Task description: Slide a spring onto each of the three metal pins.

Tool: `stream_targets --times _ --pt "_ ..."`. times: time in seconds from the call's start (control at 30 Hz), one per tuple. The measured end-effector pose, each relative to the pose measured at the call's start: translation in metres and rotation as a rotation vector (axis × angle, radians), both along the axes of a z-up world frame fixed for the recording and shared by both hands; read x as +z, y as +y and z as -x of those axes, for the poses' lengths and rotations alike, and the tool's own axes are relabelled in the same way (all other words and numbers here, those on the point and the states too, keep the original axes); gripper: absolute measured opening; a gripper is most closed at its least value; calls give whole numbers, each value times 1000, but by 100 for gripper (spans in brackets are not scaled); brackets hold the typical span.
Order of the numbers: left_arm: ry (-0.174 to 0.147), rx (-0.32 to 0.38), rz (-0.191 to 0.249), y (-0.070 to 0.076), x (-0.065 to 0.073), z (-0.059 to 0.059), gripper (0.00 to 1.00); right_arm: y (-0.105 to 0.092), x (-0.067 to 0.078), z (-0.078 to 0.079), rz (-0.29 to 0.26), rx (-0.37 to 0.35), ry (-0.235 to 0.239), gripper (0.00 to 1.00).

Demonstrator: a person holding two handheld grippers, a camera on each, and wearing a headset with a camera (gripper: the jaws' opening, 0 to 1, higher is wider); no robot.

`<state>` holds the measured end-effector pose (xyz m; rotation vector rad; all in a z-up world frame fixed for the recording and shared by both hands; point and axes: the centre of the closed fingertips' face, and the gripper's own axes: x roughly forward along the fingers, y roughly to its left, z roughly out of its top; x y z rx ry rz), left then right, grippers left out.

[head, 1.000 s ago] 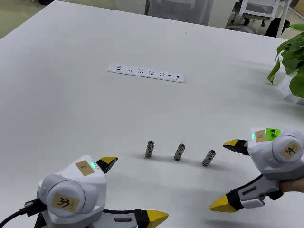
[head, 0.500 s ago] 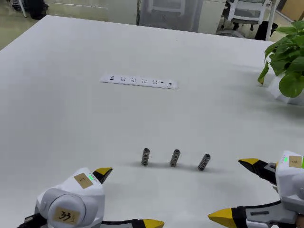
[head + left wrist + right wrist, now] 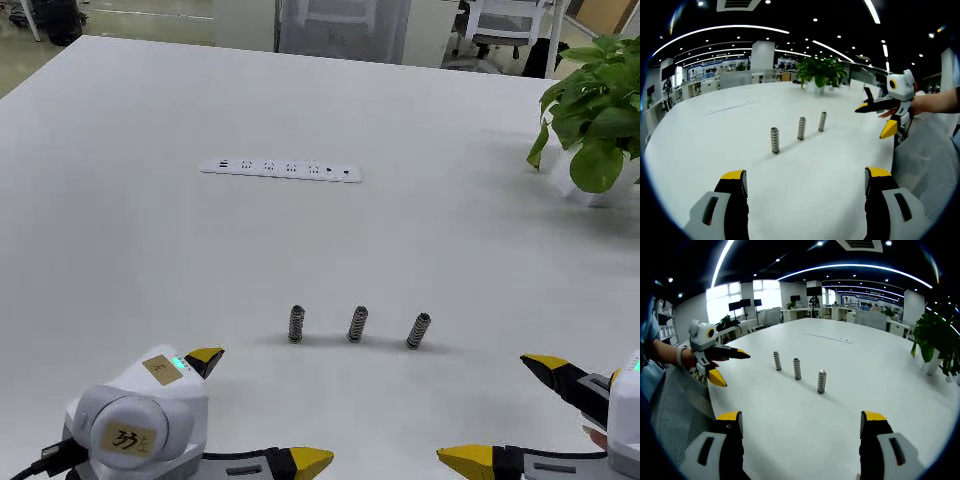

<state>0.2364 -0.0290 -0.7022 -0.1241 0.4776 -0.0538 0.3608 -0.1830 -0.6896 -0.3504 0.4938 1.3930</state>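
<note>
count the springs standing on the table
3, upright in a row on the white table: the left spring, the middle spring and the right spring, which leans slightly. All stand nearer the person than the power strip. None seems hidden.

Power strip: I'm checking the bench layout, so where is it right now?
In the head view the power strip lies flat on the white table, beyond the row of three upright springs and well left of the potted plant.
</note>
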Motion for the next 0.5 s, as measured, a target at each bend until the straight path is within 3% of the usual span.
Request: stream_targets --times 0.5 --pt "3 2 -5 -1 0 0 99 6 1 8 -52 -21 20 98"
